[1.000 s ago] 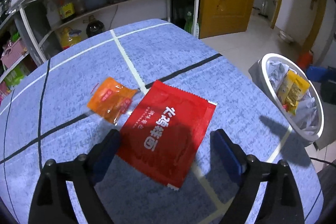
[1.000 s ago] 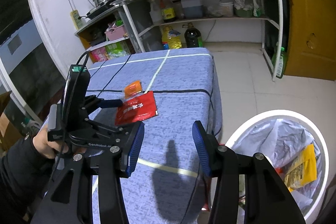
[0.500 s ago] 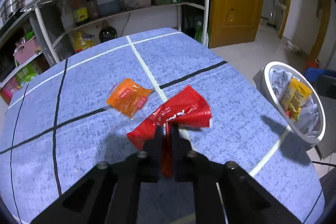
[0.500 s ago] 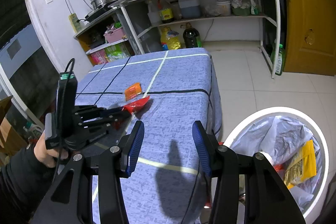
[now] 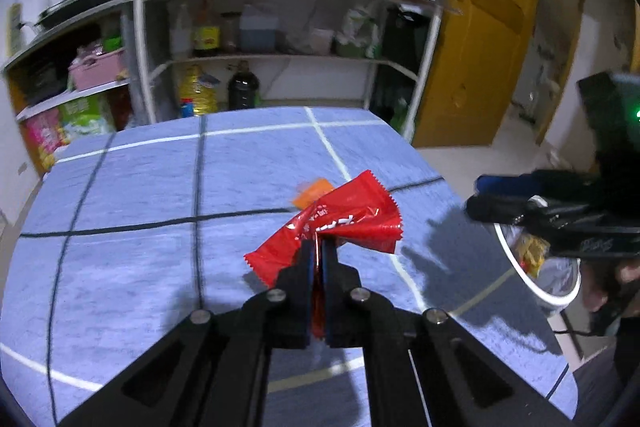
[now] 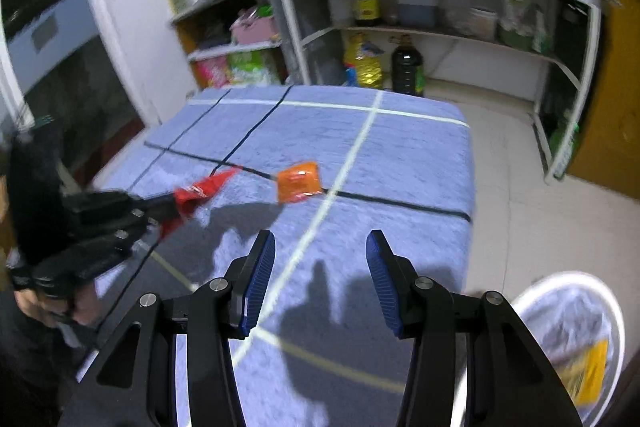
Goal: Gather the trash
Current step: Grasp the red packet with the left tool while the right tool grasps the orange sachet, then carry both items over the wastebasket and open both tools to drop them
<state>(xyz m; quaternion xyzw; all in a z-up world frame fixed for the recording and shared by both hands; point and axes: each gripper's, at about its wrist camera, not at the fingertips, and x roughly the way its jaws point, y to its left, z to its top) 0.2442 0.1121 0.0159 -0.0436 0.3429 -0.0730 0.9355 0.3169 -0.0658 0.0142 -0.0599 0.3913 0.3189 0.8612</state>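
Above the blue worktop [image 5: 120, 267], a crumpled red wrapper [image 5: 344, 227] is clamped between the closed jaws of the left gripper [image 5: 318, 255] and held clear of the cloth. An orange packet [image 6: 299, 181] is left lying on the worktop. The right gripper [image 6: 320, 279] is held apart with nothing between its jaws, beside the white bin [image 6: 616, 311].

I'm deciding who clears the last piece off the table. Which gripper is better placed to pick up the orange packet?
The right gripper. Its jaws stand open and empty, pointing toward the orange packet lying on the tablecloth just ahead. The left gripper is shut on the red wrapper, so it's occupied.
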